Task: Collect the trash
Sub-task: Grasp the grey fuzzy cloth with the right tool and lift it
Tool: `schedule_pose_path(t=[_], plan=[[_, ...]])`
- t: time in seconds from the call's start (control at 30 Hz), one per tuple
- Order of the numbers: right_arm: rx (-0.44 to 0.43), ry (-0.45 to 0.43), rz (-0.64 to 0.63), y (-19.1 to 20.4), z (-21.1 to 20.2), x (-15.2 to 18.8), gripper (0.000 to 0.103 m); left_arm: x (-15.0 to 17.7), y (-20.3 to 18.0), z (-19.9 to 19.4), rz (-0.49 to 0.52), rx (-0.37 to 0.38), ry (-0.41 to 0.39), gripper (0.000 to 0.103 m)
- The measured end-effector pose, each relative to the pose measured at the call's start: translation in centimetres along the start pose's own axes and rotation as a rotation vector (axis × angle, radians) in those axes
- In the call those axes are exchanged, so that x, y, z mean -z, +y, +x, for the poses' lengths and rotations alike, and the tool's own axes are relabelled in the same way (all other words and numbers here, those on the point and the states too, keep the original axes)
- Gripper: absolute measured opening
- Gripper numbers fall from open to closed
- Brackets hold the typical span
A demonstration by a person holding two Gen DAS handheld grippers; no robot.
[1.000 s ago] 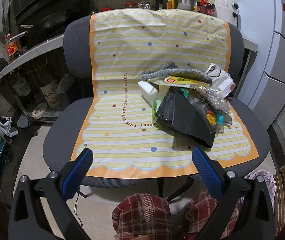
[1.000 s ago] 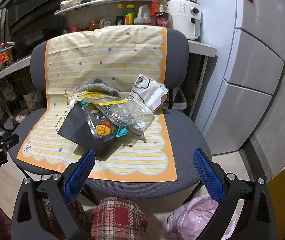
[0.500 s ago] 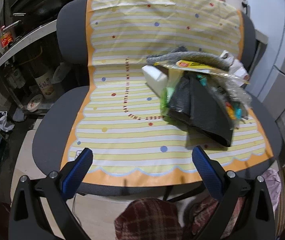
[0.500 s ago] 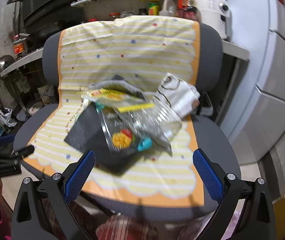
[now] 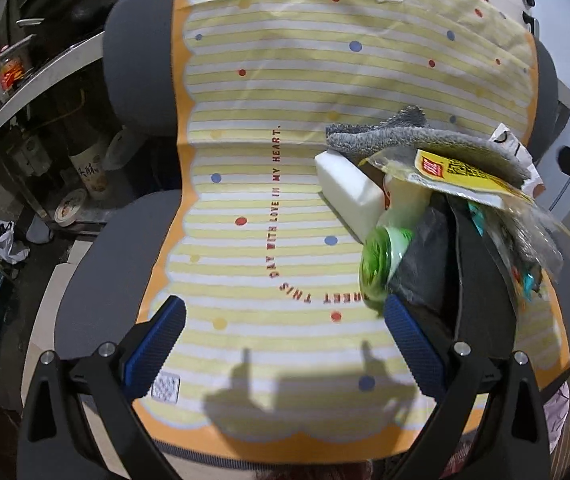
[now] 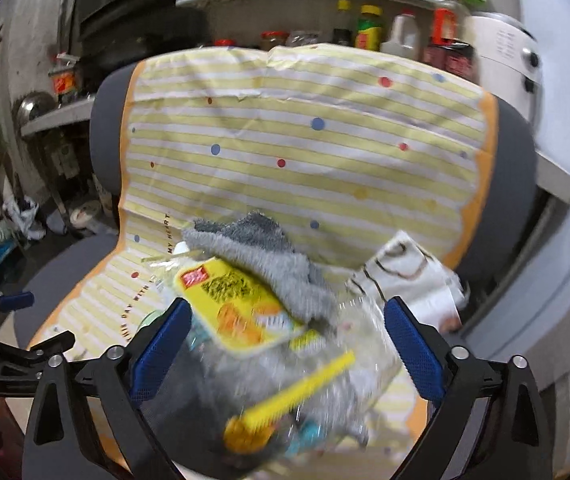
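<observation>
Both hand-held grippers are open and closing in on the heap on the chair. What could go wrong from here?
The yellow-labelled wrapper lies loosely on the grey cloth, so the right hand-held gripper may pinch cloth along with trash. The green-capped bottle lies on its side beside the left hand-held gripper and could roll if nudged. The striped sheet could bunch up.

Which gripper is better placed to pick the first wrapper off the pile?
Right. The right gripper is open with the yellow wrapper between its fingers; the left gripper faces mostly bare mat.
</observation>
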State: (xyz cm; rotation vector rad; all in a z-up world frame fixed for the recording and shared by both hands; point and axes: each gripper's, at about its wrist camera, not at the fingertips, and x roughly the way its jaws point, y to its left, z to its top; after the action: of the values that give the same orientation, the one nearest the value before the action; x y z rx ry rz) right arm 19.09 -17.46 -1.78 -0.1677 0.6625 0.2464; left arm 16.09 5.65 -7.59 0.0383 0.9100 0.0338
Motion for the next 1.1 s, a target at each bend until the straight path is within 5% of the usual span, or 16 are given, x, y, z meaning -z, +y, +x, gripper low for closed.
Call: schedule_pose_path(t=[0.13,0.17,0.2,0.37,0.43,0.5,0.53,0.67,0.93,1.1], plan=[[-0.053,0.049,-0.065,0.0,3.4,-1.3,0.084,-1.4,-0.5,0.8,0.015,0.005,-0.017,0.096],[-0.062,0.069,-0.075,0.0,4.2,-1.4,0.063,-1.6,-0.6,1.0,0.018,0.005,-0.017,0.096],[-0.071,0.091,-0.080,0.0,4.9,-1.5,0.058,-1.8,-0.7,1.2,0.019,0.006,-0.016,0.096],[-0.080,0.153,-0.128,0.8,7.8,-1.3,0.053,-1.7,-1.3,2.1,0.025,0.015,0.000,0.096],[-0.072,0.169,-0.145,1.2,8.5,-1.1,0.037,-1.5,-1.5,2.3,0.025,0.018,0.009,0.096],[-0.067,0.160,-0.149,1.4,8.8,-1.2,0.010,-1.2,-1.5,2.0,0.023,0.020,0.009,0.096],[-0.070,0.147,-0.141,1.5,9.0,-1.5,0.008,-1.1,-1.5,1.7,0.022,0.020,0.007,0.096],[-0.121,-0.016,-0.029,0.7,6.3,-4.0,0.005,-0.9,-1.3,0.3,0.017,0.008,-0.010,0.092],[-0.035,-0.434,0.096,-1.8,-9.2,-7.3,0.005,-0.4,-1.1,-4.0,-0.011,0.000,-0.077,0.084],[0.010,-0.482,0.175,-4.8,-15.8,-4.3,0.006,0.3,-2.2,-5.1,0.001,0.029,-0.090,0.077]])
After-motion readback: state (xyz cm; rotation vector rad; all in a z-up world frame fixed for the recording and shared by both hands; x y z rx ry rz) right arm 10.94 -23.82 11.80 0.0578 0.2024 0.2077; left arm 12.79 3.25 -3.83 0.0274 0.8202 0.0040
